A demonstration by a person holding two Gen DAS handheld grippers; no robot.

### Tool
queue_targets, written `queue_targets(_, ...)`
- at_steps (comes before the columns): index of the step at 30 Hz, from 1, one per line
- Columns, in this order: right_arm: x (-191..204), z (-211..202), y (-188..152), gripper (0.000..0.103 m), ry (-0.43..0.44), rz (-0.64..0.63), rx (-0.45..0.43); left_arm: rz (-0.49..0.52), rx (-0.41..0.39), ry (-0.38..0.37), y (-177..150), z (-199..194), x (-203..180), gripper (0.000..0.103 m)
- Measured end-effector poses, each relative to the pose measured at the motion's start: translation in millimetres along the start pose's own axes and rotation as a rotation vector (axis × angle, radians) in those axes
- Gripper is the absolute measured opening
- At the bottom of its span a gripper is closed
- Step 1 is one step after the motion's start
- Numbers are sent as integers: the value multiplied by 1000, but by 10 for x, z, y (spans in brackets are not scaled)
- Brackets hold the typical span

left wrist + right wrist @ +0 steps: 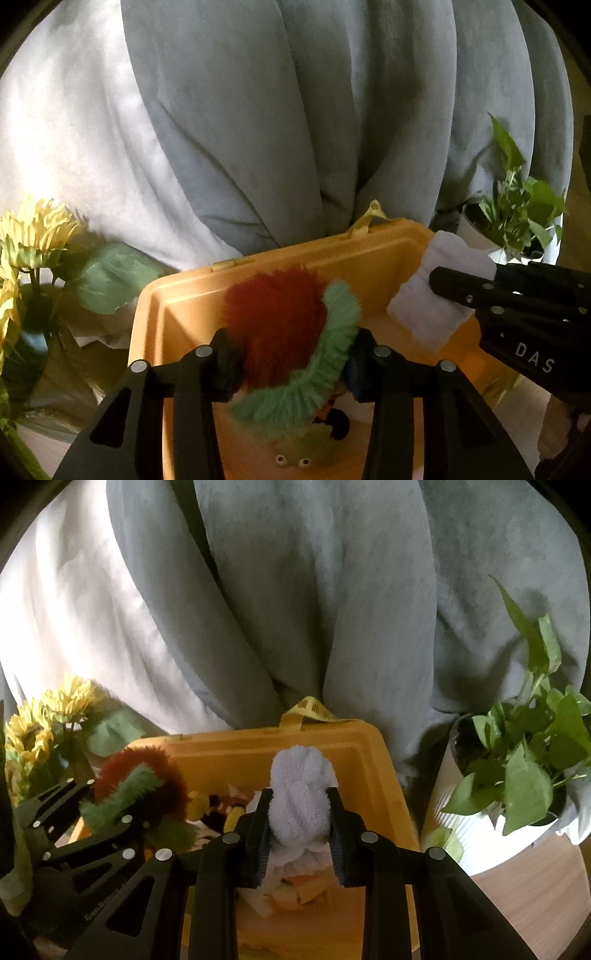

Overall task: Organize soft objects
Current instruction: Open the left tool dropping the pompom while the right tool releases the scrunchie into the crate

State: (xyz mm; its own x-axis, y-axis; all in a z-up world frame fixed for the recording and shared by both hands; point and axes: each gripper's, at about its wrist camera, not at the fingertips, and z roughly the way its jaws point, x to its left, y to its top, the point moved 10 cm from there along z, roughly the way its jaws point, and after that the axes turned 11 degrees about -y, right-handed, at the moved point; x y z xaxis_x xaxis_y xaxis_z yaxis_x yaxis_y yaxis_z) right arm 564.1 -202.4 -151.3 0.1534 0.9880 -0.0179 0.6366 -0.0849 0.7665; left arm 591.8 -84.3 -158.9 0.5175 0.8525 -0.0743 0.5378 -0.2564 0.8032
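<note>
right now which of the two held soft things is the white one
The rolled white towel in the right gripper; the left gripper holds the red-and-green fuzzy toy.

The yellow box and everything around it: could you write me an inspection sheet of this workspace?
Surface: wooden tabletop, bare at the right.
Job's things: yellow bin holding small plush toys; red and green fuzzy toy; rolled white towel.
Clutter: nothing seen.
Grippers: left gripper shut on the fuzzy toy above the bin; right gripper shut on the towel above the bin.
Cables: nothing seen.
Surroundings: grey curtain behind, sunflowers left, potted green plant right.
</note>
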Motion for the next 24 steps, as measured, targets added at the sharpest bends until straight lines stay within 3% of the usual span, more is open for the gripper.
queue_targets(2,-7,17,-17,28,-2,-2,9,1,6,-4,-22,5,-7,44)
queue_targets(4,-8,38,-36,29,-2,-4,20,4,16,-2,-45,16,-14,54)
queue_targets(5,-8,47,-46,29,-2,-4,26,4,15,6,-47,9,-8,64)
queue_targets(6,-4,53,-52,30,-1,-5,30,3,10,11,-40,-7,1,65)
queue_targets(11,-7,28,-35,52,-5,1,33,-11,-15,24,1,-122,20,74)
queue_targets(15,-42,-53,-10,55,-16,13,19,-14,-43,39,41,-252,39,76)
queue_targets(24,-150,-527,64,73,-85,30,-62,-9,-142,69,164,-808,-39,98)
